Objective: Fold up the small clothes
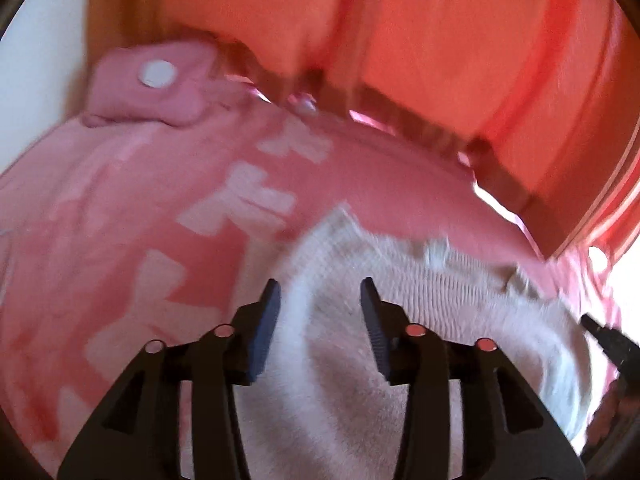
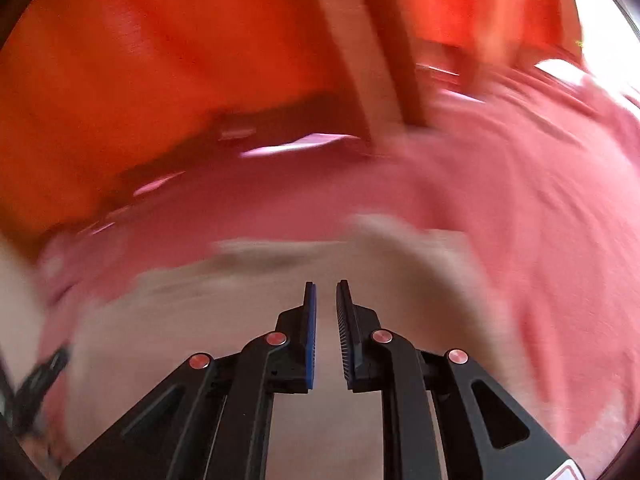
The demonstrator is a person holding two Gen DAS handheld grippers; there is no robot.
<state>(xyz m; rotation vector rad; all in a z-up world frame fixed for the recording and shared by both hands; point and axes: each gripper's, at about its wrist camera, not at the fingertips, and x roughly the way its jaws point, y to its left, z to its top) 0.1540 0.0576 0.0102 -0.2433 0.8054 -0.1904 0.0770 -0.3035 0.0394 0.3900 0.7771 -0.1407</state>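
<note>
In the left wrist view, the left tool (image 1: 320, 300) hangs over a small pale knitted garment (image 1: 400, 320). Its two fingers stand apart and hold nothing. The pale garment lies flat. Its long side runs from near left to far right, and a ribbed edge shows at its far side. It lies on a pink cloth with white letters (image 1: 160, 208). The letters run in a row from near to far. Farther off, at the far left, a pink flap with a white round button (image 1: 158, 73) rests on the pink cloth. Beyond that is an orange-red surface (image 1: 440, 40). At the right edge a dark tip of the right tool pokes in.

The right wrist view is very blurry. The right tool (image 2: 326, 292) has its fingers close together with a thin gap, gripping nothing. Under it lies the pale garment (image 2: 240, 300), with pink cloth (image 2: 520, 200) beyond. This view shows no letters and no button.
</note>
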